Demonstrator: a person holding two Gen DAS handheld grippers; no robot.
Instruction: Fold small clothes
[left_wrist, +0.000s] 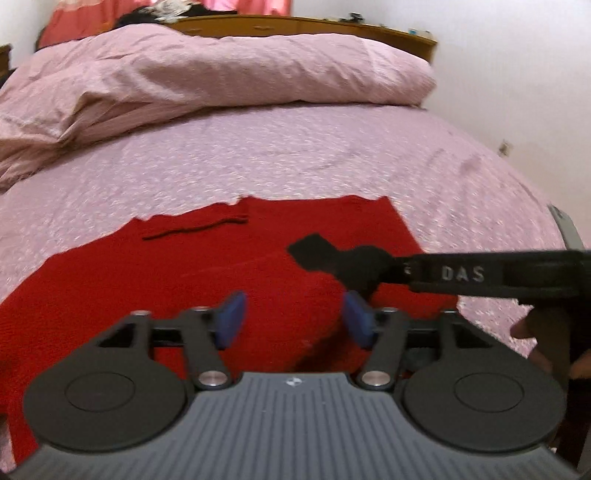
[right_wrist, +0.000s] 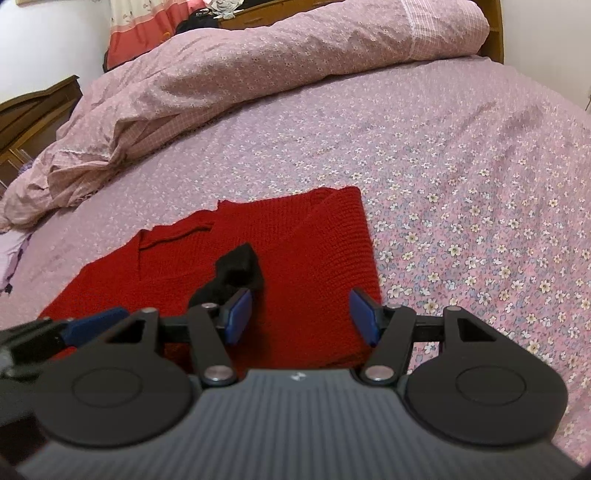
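A: Left claw (left_wrist: 293, 319)?
B: Jaws apart, nothing gripped, above red sweater (left_wrist: 184, 280).
A: Right claw (right_wrist: 301, 317)?
B: Released too; black sock (right_wrist: 240, 271) at its 11 o'clock, lying on sweater, on the bed (right_wrist: 461, 184).

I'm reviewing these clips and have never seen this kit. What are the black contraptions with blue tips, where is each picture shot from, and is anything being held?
They are hand-held two-finger grippers, one per hand, each carrying a camera looking along its fingers. One picture is from the left gripper, the other from the right gripper. On the pink flowered bedsheet lies a folded red knitted sweater with a small black sock on top. A crumpled pink duvet sits behind. Both grippers are open and hold nothing.
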